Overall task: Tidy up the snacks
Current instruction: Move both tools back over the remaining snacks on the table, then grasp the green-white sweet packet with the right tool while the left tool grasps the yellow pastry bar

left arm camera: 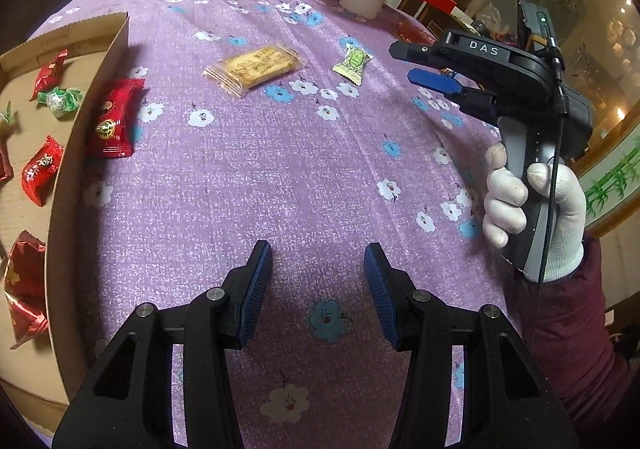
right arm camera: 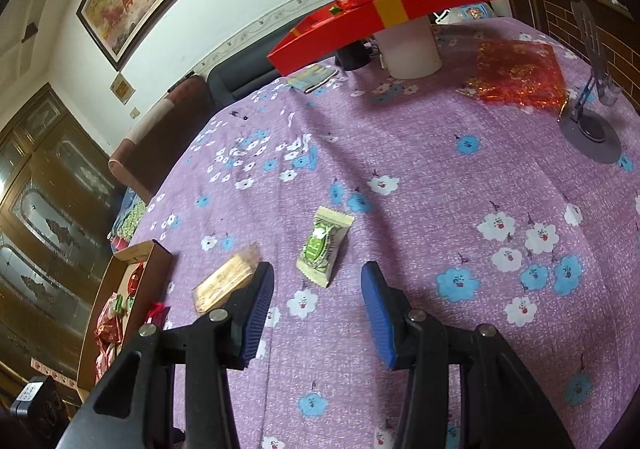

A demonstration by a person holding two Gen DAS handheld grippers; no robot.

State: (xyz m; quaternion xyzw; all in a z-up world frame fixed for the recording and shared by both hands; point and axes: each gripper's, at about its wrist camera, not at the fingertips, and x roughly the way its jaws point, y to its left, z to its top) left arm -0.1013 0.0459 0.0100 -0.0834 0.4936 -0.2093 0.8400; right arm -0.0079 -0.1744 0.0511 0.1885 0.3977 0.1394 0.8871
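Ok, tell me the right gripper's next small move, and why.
Probably ease the right gripper forward and down over the green-and-white candy. It lies loose on the purple cloth just ahead of the open, empty gripper, outside the cardboard box that already holds snacks.

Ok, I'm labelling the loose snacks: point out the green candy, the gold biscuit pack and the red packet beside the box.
green candy [right arm camera: 324, 247], right wrist view, middle of wrapper
gold biscuit pack [left arm camera: 254, 67], left wrist view, centre of pack
red packet [left arm camera: 114, 119], left wrist view, middle of wrapper
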